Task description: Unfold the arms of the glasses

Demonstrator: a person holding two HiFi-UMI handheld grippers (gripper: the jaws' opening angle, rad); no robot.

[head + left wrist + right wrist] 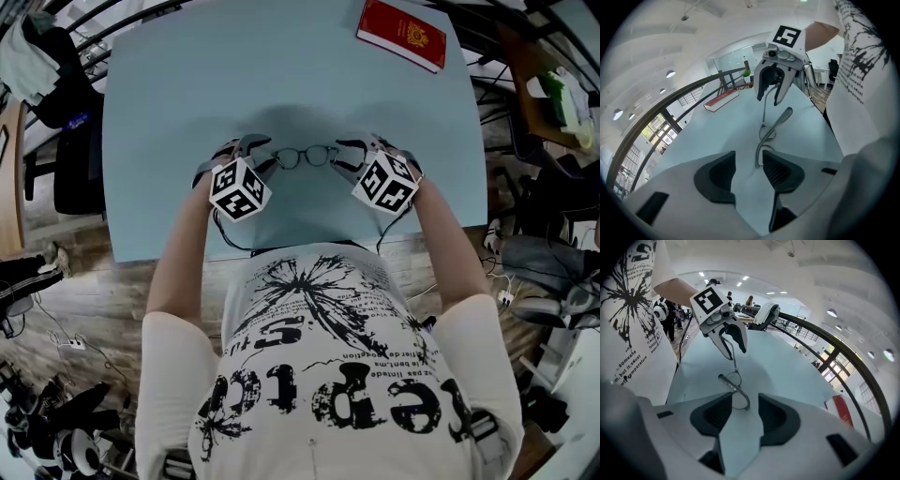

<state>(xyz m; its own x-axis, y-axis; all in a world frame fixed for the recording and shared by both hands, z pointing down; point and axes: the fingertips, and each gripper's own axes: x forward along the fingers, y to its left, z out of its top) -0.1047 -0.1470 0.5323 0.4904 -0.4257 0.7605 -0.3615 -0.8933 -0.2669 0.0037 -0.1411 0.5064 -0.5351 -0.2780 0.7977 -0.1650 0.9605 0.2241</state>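
Observation:
Thin-rimmed glasses (306,156) lie on the light blue table (178,103), near its front edge, lenses side by side. My left gripper (259,152) is at their left end and my right gripper (348,156) at their right end. In the left gripper view the frame's end (761,143) reaches in between the pads of the left gripper (749,171), close to the right pad, and one grey arm (782,117) slants away. In the right gripper view a lens rim (738,394) sits in the gap of the right gripper (744,414). Both grippers are open, with no pad pressing on the frame.
A red book (401,34) lies at the table's far right corner. The table's front edge runs just below the grippers, against the person's torso. Chairs, cables and clutter stand on the floor around the table.

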